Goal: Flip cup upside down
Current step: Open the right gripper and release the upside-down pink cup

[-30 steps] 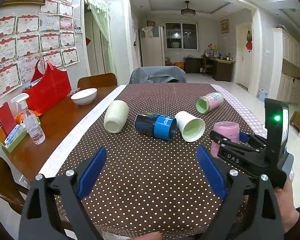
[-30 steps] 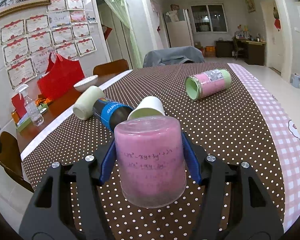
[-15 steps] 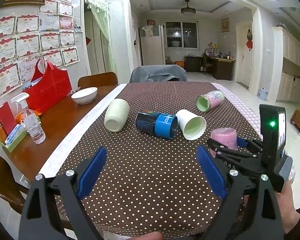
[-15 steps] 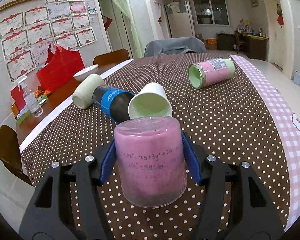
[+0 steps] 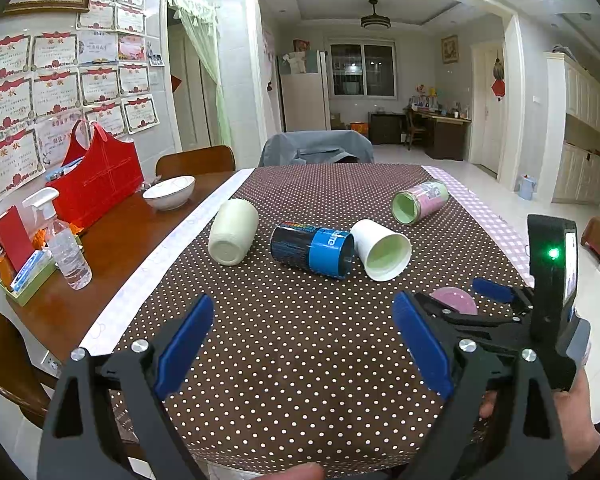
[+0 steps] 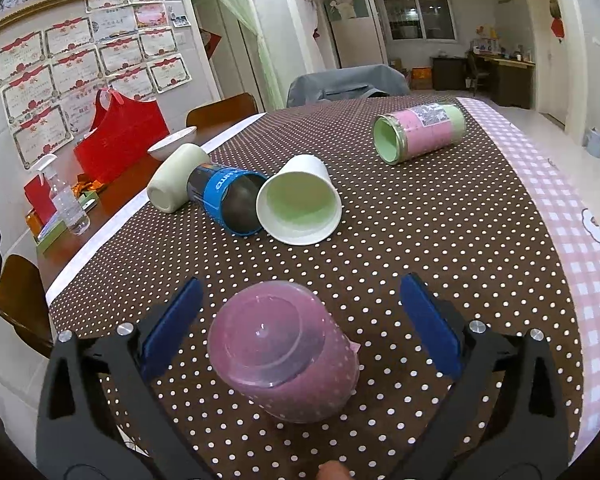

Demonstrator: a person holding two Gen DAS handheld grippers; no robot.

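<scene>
A translucent pink cup (image 6: 284, 354) stands upside down on the dotted tablecloth (image 6: 440, 232), base up, between the spread fingers of my right gripper (image 6: 300, 322), which is open and not touching it. In the left wrist view only its top (image 5: 454, 300) shows behind the right gripper's body (image 5: 500, 320). My left gripper (image 5: 300, 344) is open and empty above the near part of the cloth.
Lying on their sides further out are a white paper cup (image 6: 300, 204), a black-and-blue cup (image 6: 224, 196), a cream cup (image 6: 176, 180) and a pink-and-green tin (image 6: 420, 132). A bowl (image 5: 168, 192), red bag (image 5: 96, 184) and spray bottle (image 5: 64, 248) stand on the bare wood at left.
My right gripper lowered the pink cup onto the cloth, opened its fingers and let it go. The left gripper stayed put.
</scene>
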